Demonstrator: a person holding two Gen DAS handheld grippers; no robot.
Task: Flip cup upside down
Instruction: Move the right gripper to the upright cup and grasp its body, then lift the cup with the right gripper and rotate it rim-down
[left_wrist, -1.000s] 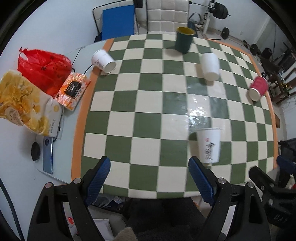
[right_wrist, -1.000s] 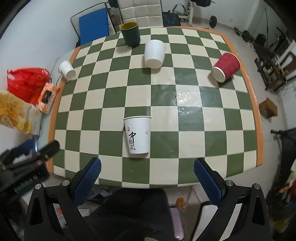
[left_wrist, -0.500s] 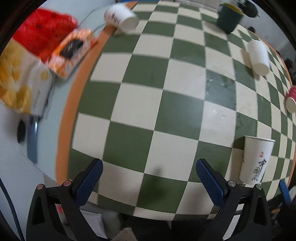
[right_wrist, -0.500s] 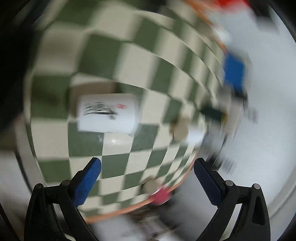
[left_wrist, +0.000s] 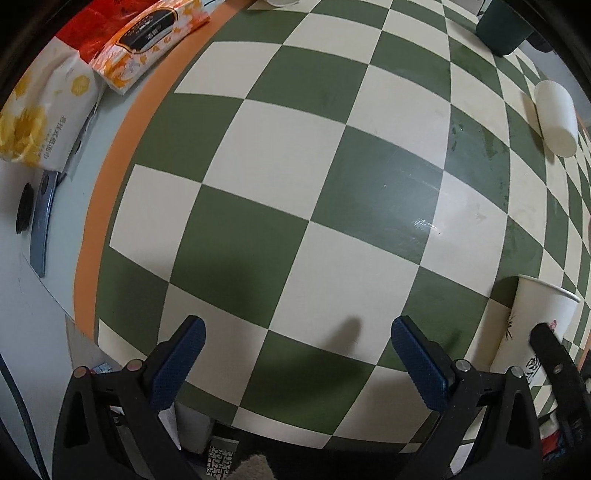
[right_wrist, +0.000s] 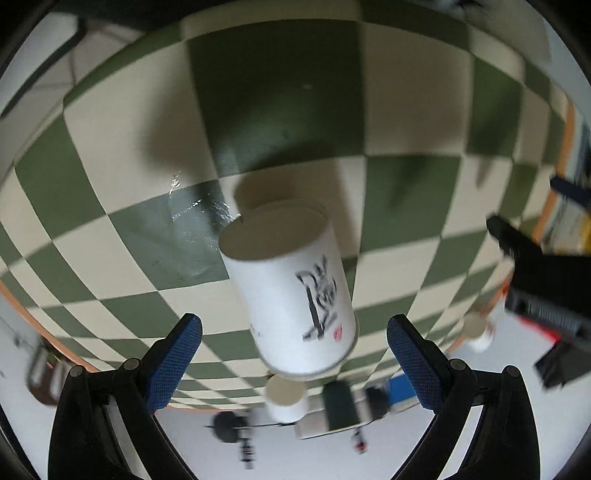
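1. My left gripper (left_wrist: 297, 354) hangs low over the near edge of the checkered table (left_wrist: 280, 155), blue-padded fingers spread wide, nothing between them.
2. The printed paper cup (left_wrist: 537, 332) stands upright, mouth up, on the table to the right of that gripper, near the table's edge. A black part of the other tool overlaps its lower side.
3. My right wrist view is rolled over: the table fills the top, the room sits below. The same cup (right_wrist: 295, 288) lies between the fingers of my right gripper (right_wrist: 293, 350), which are spread and not touching it.
4. That view is blurred; finer detail I cannot tell.
5. Left of the table: an orange tissue pack (left_wrist: 147, 40) and a yellow-flowered tissue pack (left_wrist: 44, 110).
6. Far side: a dark green cup (left_wrist: 504, 26) standing, a plain white cup (left_wrist: 556, 118) on its side.
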